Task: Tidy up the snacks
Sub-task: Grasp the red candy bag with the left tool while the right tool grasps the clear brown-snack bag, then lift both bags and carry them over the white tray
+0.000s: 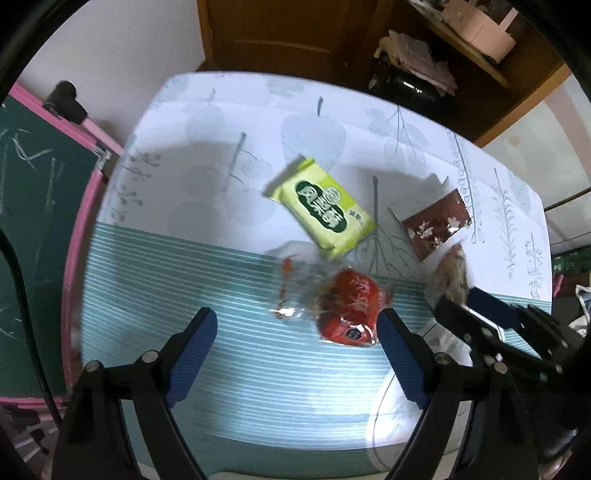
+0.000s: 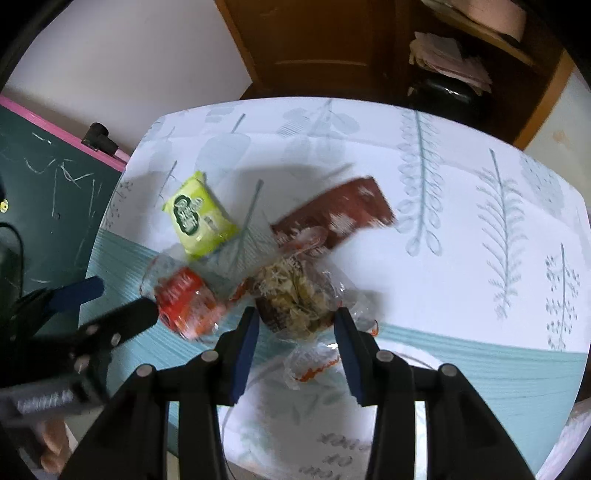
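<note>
A yellow-green snack pack [image 1: 320, 208] [image 2: 198, 218] lies on the table's white part. A brown packet [image 1: 436, 227] [image 2: 341, 214] lies to its right. A red snack in clear wrap [image 1: 349, 308] [image 2: 184, 299] lies on the striped part, just ahead of my open left gripper [image 1: 297, 325], near its right finger. A clear bag of pale flaky snack [image 2: 295, 295] [image 1: 450, 277] sits between the fingers of my right gripper [image 2: 295, 321], whose jaws stand apart around it. The right gripper also shows in the left wrist view [image 1: 491, 314], and the left gripper shows in the right wrist view [image 2: 92, 306].
The table [image 1: 184, 350] wears a cloth with leaf prints and teal stripes. A green chalkboard with a pink frame [image 1: 37, 184] stands close on the left. A wooden door [image 1: 288, 33] and shelves with papers [image 1: 417, 55] are behind the table.
</note>
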